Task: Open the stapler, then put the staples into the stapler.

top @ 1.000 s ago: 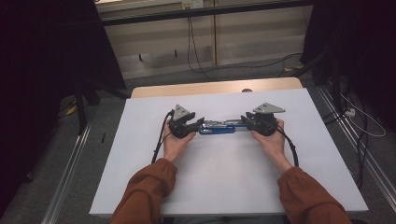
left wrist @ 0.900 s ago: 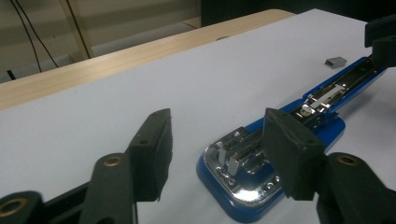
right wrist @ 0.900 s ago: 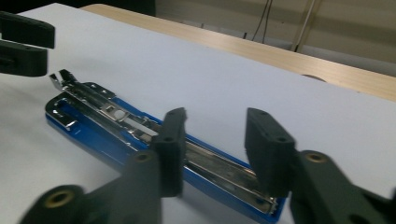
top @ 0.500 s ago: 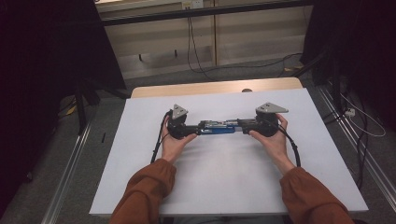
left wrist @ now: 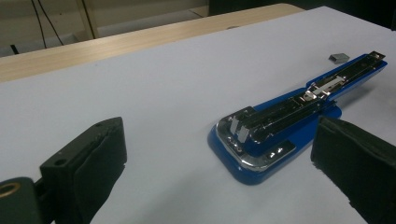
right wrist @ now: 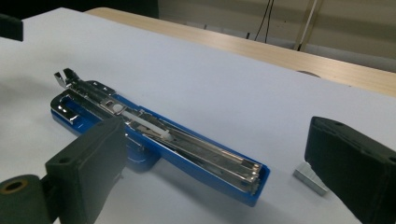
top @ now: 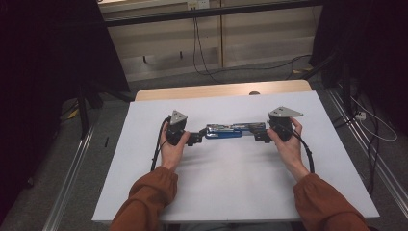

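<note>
Blue stapler (top: pixel 230 130) lay flat and folded open on the white counter (top: pixel 231 192), between left tongs (top: pixel 196 139) and right tongs (top: pixel 260 135), both spread wide and holding nothing. Small block of staples (right wrist: pixel 309 178) sat loose just beside the stapler's far end, near the right tongs. Likely trouble: staples knocked away or scattered by a careless close, or stapler skidding on the smooth sheet if pinched from one end only.
</note>
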A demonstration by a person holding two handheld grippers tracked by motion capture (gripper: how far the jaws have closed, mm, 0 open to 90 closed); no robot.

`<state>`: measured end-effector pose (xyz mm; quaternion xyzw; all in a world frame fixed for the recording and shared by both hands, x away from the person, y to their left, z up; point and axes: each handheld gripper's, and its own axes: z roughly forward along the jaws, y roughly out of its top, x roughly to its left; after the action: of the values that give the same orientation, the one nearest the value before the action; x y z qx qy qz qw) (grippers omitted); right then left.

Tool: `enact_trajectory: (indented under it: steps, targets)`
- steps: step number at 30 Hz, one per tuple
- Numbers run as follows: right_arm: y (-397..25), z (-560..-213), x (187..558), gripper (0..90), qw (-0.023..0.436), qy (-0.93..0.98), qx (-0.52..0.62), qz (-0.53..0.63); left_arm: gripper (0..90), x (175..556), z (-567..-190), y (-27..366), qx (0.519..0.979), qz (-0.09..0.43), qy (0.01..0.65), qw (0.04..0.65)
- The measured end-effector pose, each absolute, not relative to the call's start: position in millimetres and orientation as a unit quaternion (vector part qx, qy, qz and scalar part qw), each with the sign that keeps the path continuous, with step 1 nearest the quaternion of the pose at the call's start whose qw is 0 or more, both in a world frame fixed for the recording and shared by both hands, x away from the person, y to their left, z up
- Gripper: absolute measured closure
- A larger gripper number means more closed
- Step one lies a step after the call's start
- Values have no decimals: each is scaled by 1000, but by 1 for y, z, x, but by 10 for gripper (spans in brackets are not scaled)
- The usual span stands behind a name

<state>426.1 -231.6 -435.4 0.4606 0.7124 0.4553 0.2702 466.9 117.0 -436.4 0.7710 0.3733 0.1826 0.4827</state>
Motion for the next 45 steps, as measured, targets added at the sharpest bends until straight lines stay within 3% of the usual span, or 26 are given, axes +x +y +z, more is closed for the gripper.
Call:
enact_trajectory:
  steps: [9, 15, 31, 45]
  targets:
    - [-243, -429, 423, 70, 275, 713, 464, 448, 37, 453, -432, 136, 762, 179, 365, 503]
    - [-252, -432, 419, 76, 243, 708, 477, 461, 37, 440, -430, 142, 771, 188, 354, 495]
    - [-287, -419, 414, 139, 263, 689, 487, 468, 37, 409, -430, 158, 768, 193, 351, 499]
    - [-294, -420, 430, 99, 251, 725, 468, 438, 37, 407, -433, 159, 769, 186, 345, 505]
